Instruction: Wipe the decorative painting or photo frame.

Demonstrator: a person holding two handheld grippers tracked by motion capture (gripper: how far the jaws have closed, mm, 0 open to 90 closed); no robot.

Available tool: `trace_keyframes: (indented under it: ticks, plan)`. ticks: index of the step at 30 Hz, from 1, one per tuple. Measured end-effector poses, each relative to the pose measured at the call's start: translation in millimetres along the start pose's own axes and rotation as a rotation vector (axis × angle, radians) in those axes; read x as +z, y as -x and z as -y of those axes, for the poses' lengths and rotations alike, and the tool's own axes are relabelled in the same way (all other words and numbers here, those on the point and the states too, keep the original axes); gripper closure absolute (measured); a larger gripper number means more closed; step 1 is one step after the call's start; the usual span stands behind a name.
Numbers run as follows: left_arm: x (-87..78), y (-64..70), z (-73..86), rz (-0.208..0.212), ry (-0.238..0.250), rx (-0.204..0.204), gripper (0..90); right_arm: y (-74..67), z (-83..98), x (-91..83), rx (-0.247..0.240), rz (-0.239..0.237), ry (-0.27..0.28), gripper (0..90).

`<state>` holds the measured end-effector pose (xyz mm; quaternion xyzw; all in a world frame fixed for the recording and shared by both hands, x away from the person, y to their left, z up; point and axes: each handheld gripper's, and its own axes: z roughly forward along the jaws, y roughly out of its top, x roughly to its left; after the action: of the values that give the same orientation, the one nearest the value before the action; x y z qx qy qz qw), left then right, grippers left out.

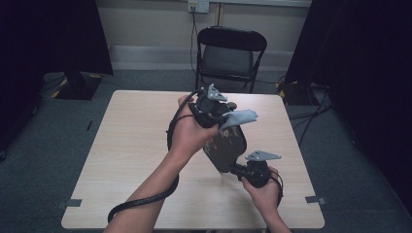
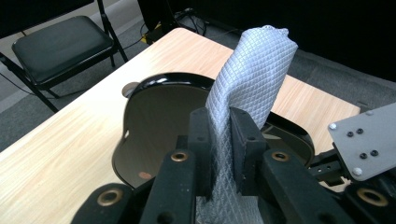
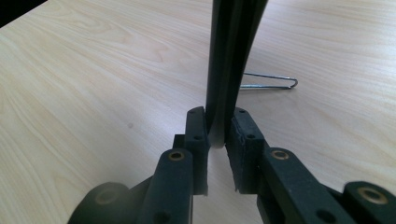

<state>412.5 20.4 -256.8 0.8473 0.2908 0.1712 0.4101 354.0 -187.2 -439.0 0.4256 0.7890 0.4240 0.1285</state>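
Above the pale wooden table (image 1: 131, 145), the right gripper (image 1: 238, 170) clamps the rigid, glossy black apple-shaped tray (image 1: 224, 145) by its rim; the left gripper (image 1: 218, 119) pinches a soft grey quilted cloth (image 1: 240, 117) over it.

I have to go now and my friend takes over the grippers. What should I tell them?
Left gripper: shut on the grey cloth, held over the black tray.
Right gripper: shut on the tray's rim, holding it tilted above the table.
Done: tray lifted, cloth in hand.
Left, probably: wipe the tray's inside with the cloth, then set it back down. A wire clip lies on the table nearby.
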Motion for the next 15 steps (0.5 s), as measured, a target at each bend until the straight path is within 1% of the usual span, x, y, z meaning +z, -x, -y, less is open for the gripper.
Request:
trace_keyframes:
  ticks: [6, 8, 9, 12, 14, 15]
  plan:
    - [1.2, -0.1, -3.5, -0.012, 0.004, -0.007, 80.1, 3.6, 4.3, -5.5, -0.006, -0.005, -0.005, 79.0]
    - [1.4, -0.4, -4.5, -0.019, 0.002, -0.001, 80.1, 4.6, 5.0, -6.8, -0.008, -0.008, -0.01, 79.0]
    - [2.0, -0.3, -4.9, -0.025, 0.008, -0.009, 80.2, 4.8, 5.4, -7.8, -0.009, -0.009, -0.009, 79.1]
    - [3.5, -1.6, -6.6, -0.03, 0.008, -0.015, 80.2, 6.2, 6.4, -10.1, -0.007, -0.013, -0.011, 79.0]
    - [4.5, -2.6, -8.7, -0.035, 0.009, -0.008, 80.2, 7.7, 7.4, -11.8, -0.01, -0.015, -0.015, 79.0]
    - [4.5, -3.3, -9.9, -0.04, 0.001, -0.002, 80.2, 8.4, 8.0, -12.5, -0.013, -0.018, -0.014, 79.1]
